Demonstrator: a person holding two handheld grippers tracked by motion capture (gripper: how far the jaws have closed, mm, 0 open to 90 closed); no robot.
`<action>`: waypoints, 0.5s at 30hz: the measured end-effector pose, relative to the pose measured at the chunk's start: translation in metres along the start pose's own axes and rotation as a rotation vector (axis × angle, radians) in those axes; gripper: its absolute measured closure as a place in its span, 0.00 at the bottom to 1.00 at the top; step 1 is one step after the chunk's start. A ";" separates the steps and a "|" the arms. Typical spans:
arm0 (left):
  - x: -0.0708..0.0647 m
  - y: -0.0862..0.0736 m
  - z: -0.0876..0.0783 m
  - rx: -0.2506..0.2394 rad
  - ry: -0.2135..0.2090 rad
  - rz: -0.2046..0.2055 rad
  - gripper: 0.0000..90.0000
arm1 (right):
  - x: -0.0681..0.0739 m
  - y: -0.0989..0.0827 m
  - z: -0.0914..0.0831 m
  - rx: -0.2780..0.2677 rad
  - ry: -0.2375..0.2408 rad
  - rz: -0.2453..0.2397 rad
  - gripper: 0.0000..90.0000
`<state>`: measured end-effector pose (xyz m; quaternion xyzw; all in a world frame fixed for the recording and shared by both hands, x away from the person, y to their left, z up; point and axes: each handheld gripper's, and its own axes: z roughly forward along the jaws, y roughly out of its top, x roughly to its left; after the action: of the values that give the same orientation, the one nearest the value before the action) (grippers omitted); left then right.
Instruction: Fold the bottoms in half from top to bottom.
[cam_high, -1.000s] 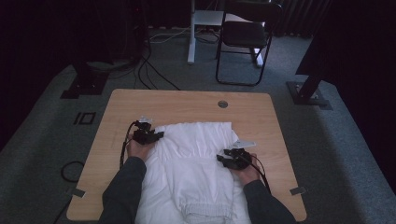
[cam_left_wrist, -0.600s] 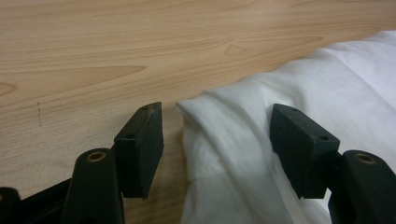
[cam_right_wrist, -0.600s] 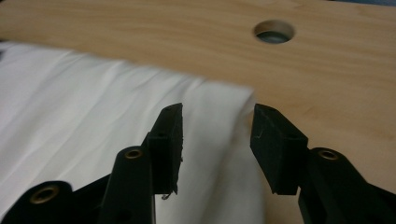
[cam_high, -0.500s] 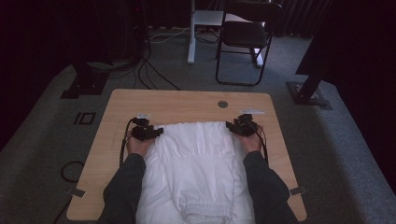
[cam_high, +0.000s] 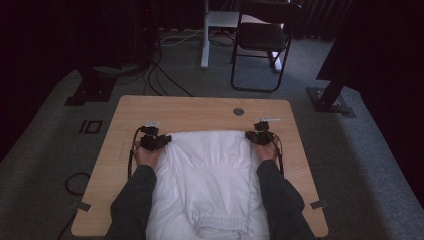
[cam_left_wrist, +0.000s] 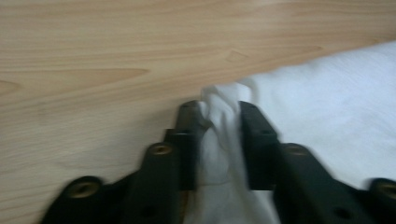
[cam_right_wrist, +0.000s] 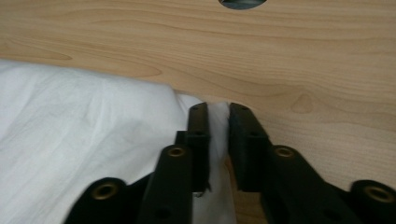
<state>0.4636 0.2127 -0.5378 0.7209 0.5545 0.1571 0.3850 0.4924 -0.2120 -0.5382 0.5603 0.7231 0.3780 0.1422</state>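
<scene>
From above, the white cotton garment (cam_high: 210, 180) lies spread on the light wooden counter (cam_high: 200, 107), left tongs (cam_high: 159, 141) and right tongs (cam_high: 254, 136) at its far corners. Left gripper view: tongs (cam_left_wrist: 218, 116), just closing, clamp bunched cloth (cam_left_wrist: 327, 126). Right gripper view: tongs (cam_right_wrist: 217, 112), just closing, pinch the garment's edge (cam_right_wrist: 84, 140).

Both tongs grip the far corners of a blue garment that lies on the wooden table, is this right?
Not quite: the garment is white, not blue, as the high view shows. The rest holds: the left tongs and right tongs grip its far corners on the wooden table.
</scene>
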 end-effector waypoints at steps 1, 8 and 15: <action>0.001 0.000 0.000 -0.003 0.009 -0.005 0.67 | -0.001 0.000 0.000 0.000 0.023 0.003 0.73; 0.008 -0.003 0.008 0.023 0.039 -0.026 0.36 | 0.005 0.004 0.004 0.033 0.059 -0.051 0.44; 0.004 -0.003 0.010 0.031 0.027 -0.001 0.39 | 0.012 -0.006 0.014 0.047 0.026 -0.114 0.48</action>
<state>0.4692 0.2127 -0.5467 0.7244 0.5622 0.1582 0.3663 0.4929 -0.1965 -0.5497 0.5164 0.7644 0.3593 0.1410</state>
